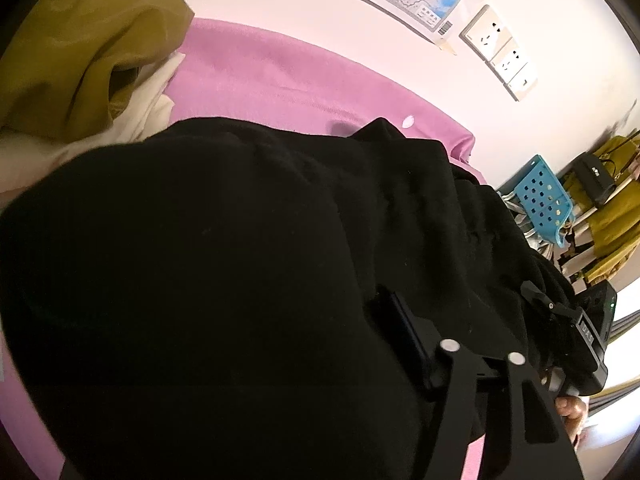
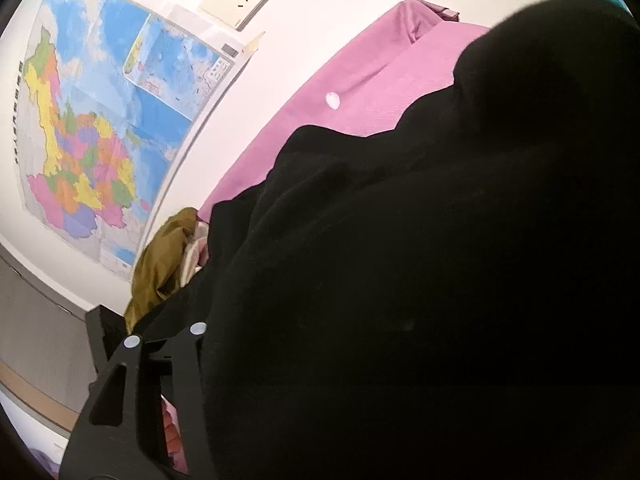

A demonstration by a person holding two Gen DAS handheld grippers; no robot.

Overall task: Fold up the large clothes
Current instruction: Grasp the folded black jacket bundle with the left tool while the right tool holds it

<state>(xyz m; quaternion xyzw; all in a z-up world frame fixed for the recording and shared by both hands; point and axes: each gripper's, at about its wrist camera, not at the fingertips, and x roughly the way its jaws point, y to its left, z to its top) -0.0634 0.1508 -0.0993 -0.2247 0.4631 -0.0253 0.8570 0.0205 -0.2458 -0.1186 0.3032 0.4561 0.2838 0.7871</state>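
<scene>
Black garment (image 1: pixel 240 280) lies bunched on the pink counter (image 1: pixel 280 72), draped over both my grippers, likely for a fold. Left gripper (image 1: pixel 452 320) and right gripper (image 2: pixel 152 320): jaws buried in cloth, can't tell grip. Olive garment (image 1: pixel 80 52) at the far left corner.

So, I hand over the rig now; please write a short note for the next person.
Both the left gripper and the right gripper are half hidden by the black garment; whether the jaws grip it cannot be seen.
It lies bunched on the pink cover, no fold visible.
Beside it, near the wall, an olive garment is heaped.
Left to do: spread and fold the black garment.
</scene>
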